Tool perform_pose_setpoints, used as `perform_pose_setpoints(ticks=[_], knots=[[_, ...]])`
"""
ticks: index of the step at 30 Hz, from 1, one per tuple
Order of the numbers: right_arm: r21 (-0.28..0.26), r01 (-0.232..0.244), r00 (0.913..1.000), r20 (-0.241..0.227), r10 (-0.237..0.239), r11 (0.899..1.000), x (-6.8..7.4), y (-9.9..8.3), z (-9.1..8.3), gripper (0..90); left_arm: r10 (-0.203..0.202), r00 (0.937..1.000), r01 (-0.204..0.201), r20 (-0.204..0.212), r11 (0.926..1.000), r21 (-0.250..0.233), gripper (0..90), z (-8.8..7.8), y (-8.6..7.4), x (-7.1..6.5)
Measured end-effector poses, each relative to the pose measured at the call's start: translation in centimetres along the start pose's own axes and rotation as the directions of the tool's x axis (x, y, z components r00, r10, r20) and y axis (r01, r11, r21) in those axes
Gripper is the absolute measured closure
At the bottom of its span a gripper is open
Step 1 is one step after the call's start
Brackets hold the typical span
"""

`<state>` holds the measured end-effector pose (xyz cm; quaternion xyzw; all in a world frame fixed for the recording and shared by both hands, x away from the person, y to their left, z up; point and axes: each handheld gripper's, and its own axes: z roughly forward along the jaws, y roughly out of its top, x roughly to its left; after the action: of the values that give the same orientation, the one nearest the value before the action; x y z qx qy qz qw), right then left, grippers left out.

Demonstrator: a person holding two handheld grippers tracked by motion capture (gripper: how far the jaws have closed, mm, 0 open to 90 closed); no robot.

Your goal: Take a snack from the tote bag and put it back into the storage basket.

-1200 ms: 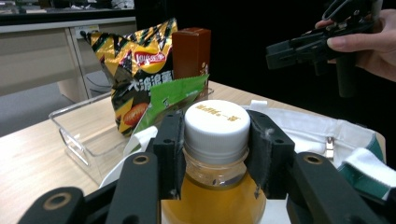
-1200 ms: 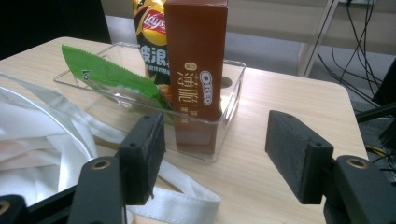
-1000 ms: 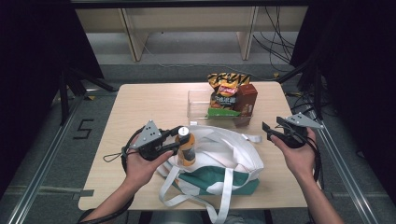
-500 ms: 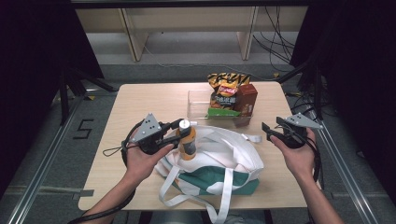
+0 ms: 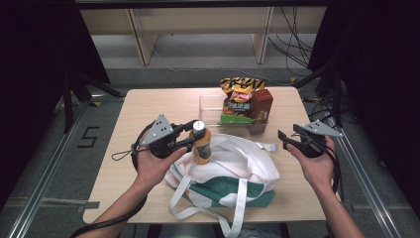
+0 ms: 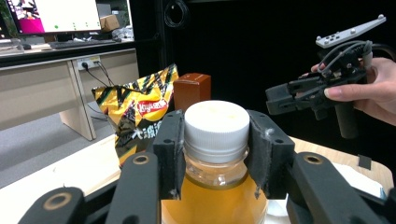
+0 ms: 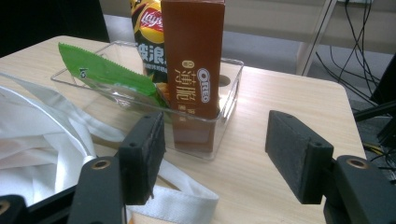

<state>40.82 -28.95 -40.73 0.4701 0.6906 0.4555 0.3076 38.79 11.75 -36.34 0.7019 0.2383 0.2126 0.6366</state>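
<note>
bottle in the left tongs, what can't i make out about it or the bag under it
- Orange plastic bottle with white cap: left gripper view, its lower body is cut off by the bottom edge and the black tongs' pads cover its neck sides.
- Its label: high view, too small to read.
- White and green cloth tote bag: high view, its folds hide the inside.

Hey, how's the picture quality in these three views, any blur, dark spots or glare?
High view: the table is evenly lit, its surroundings nearly black, all a little soft. Left gripper view: the bottle is sharp enough, the black backdrop swallows detail, and the monitor top left glares. Right gripper view: the brown box is crisp, with faint reflections on the clear tray.
</note>
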Motion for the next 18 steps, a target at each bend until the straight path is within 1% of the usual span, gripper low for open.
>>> perform_pose_setpoints(ticks=[1, 2, 6, 9, 10, 11, 13, 14, 15, 16, 17, 18], knots=[[0.003, 0.0, 1.0, -0.007, 0.0, 1.0, 0.0, 0.0, 0.0, 38.3, -0.003, 1.0, 0.003, -0.002, 1.0, -0.003, 59.2, 0.1, 0.1, 0.0], [0.004, 0.002, 1.0, -0.001, -0.002, 1.0, 0.0, 0.0, 0.0, 38.3, -0.007, 1.0, 0.006, -0.004, 1.0, -0.006, 59.2, 0.1, 0.2, 0.0], [0.003, 0.001, 1.0, -0.005, -0.001, 1.0, 0.0, 0.0, 0.0, 38.3, 0.004, 1.0, -0.004, -0.002, 1.0, -0.008, 59.2, 0.5, 0.5, 0.1], [0.005, -0.004, 1.0, -0.009, 0.004, 1.0, 0.0, 0.0, -0.1, 38.3, 0.004, 1.0, -0.004, -0.002, 0.9999, -0.01, 59.2, 0.7, 0.8, 0.2], [0.003, 0.001, 1.0, -0.004, -0.001, 1.0, 0.0, 0.0, 0.0, 38.3, 0.006, 1.0, -0.006, -0.001, 0.9999, -0.012, 59.2, 0.8, 0.8, 0.3], [0.008, -0.021, 0.9998, 0.007, 0.021, 1.0, 0.2, -0.1, -0.1, 38.3, 0.004, 1.0, -0.004, -0.003, 0.9999, -0.014, 59.2, 0.9, 0.9, 0.3], [0.011, -0.019, 0.9998, 0.004, 0.019, 1.0, 0.2, -0.1, -0.1, 38.3, 0.005, 1.0, -0.006, -0.005, 0.9999, -0.015, 59.2, 1.1, 1.1, 0.4], [0.019, -0.026, 0.9997, 0.004, 0.026, 0.999, 0.3, -0.1, -0.1, 38.3, 0.006, 1.0, -0.006, -0.005, 0.9999, -0.016, 59.2, 1.2, 1.2, 0.4], [0.015, -0.02, 0.9998, 0.005, 0.02, 1.0, 0.3, -0.1, -0.1, 38.3, 0.011, 0.9999, -0.011, -0.004, 0.9998, -0.016, 59.2, 1.3, 1.3, 0.5], [0.014, -0.02, 0.9998, 0.005, 0.02, 1.0, 0.3, -0.1, -0.1, 38.3, 0.008, 1.0, -0.008, -0.005, 0.9998, -0.018, 59.2, 1.4, 1.3, 0.5], [0.008, 0.001, 1.0, -0.003, 0.0, 1.0, 0.0, -0.1, 0.0, 38.3, 0.007, 1.0, -0.008, -0.006, 0.9998, -0.016, 59.2, 1.4, 1.4, 0.5], [0.009, -0.003, 1.0, -0.007, 0.003, 1.0, 0.1, -0.1, 0.0, 38.3, 0.007, 1.0, -0.007, -0.004, 0.9998, -0.018, 59.2, 1.5, 1.5, 0.6]])
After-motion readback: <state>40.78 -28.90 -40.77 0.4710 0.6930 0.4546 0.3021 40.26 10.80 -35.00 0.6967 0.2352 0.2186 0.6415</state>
